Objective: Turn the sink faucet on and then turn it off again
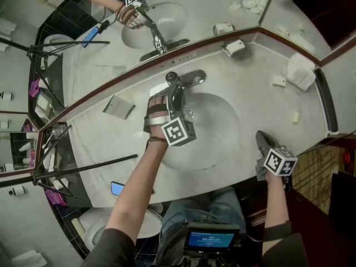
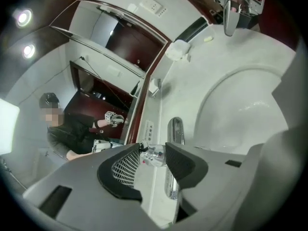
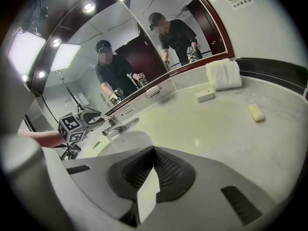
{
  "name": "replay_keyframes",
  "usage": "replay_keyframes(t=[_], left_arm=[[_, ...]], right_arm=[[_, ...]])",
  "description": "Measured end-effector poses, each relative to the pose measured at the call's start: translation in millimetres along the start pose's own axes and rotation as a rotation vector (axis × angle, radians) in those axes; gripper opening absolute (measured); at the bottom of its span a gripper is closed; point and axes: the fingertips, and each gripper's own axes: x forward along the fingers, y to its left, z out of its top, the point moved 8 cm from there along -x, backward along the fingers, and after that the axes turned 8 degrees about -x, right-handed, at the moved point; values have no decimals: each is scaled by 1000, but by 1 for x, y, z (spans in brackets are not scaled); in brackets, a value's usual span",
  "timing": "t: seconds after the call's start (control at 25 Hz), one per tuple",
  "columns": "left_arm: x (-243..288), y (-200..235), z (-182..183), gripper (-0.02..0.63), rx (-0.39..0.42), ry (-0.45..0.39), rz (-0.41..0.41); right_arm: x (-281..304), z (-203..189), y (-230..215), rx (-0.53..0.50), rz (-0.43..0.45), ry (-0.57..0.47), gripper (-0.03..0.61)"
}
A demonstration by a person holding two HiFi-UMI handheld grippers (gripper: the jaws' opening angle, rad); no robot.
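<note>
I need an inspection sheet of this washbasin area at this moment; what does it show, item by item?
Surface: pale marble counter, round basin set in it.
Job's things: chrome faucet at the basin's back rim.
Clutter: folded towel, soap bar, soap dish, flat grey card.
Claws: left claw closed on the faucet lever; right claw shut, empty.
Cables: nothing seen.
Surroundings: wall mirror, tripod stand at left.

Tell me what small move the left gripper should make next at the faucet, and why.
Probably lift the faucet handle gently. The left gripper has its pads on either side of the handle and seems to grip it. No water shows running into the basin, so the tap looks off.
</note>
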Motion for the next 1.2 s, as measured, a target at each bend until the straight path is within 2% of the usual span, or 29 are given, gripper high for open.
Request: replay_keyframes(t=[0.12, 0.48, 0.6, 0.88, 1.2], left_arm=[[-2, 3, 2, 97, -6, -7, 27], [-5, -4, 7, 30, 35, -1, 100], [-9, -20, 3, 29, 77, 5, 100], [-11, -40, -3, 31, 104, 25, 96], [-11, -37, 0, 31, 67, 49, 80]], right_arm=[[-1, -2, 1, 3, 2, -1, 23], [4, -3, 7, 0, 7, 3, 23], [6, -1, 11, 2, 15, 1, 23], [3, 2, 13, -2, 16, -8, 23], [-4, 3, 12, -4, 16, -7, 23]])
